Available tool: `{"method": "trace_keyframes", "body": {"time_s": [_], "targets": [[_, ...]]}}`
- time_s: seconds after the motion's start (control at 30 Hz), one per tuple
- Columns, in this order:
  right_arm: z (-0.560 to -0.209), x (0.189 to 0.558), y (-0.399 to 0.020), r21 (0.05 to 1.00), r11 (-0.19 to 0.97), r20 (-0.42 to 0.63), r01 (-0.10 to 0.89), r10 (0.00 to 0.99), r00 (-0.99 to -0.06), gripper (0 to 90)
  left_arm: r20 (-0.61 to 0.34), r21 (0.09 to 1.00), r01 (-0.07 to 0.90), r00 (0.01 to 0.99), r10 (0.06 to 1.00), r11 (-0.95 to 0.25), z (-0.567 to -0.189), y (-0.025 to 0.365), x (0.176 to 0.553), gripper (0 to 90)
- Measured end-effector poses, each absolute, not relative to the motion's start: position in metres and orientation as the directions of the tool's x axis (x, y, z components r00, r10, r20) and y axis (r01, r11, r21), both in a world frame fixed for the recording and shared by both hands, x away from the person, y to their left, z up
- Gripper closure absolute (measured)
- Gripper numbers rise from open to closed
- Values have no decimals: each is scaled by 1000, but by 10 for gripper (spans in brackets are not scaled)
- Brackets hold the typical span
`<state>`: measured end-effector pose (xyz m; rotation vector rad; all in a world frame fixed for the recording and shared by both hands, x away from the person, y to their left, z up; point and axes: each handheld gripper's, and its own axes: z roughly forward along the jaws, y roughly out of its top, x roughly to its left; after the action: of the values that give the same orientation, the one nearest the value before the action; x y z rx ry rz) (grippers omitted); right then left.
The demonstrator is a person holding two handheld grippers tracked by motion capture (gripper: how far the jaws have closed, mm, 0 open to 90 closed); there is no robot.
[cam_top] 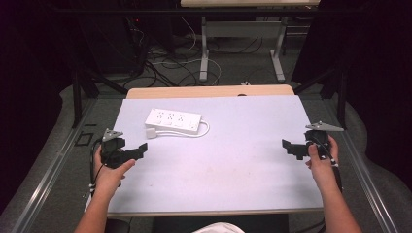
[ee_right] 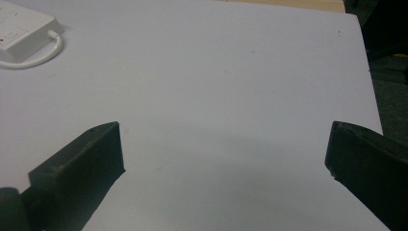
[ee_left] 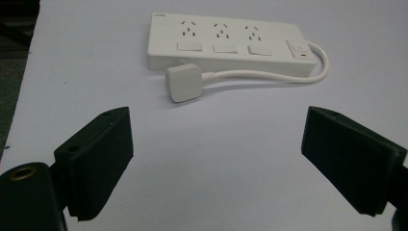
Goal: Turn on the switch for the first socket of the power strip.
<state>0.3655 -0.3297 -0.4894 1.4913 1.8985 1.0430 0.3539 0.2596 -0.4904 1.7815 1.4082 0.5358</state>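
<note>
A white power strip [cam_top: 173, 121] lies on the pale table [cam_top: 233, 165].

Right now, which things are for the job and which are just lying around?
For the job:
- white power strip
- its square plug on the short cord, lying just in front of the strip
- left claw, open and pointing at them

Just lying about:
- right claw, open over bare table
- cables on the floor behind

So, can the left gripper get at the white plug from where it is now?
Probably yes. The left gripper has its jaws open and points toward the plug, which lies flat in front of the power strip, with only bare table between them.
</note>
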Motion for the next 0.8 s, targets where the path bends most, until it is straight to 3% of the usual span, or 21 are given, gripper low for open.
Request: {"method": "trace_keyframes", "body": {"time_s": [0.8], "targets": [[-490, 367, -330, 815, 109, 60, 570, 961, -270, 0, -91, 772, 626, 277, 957, -107, -518, 264, 361, 105]]}}
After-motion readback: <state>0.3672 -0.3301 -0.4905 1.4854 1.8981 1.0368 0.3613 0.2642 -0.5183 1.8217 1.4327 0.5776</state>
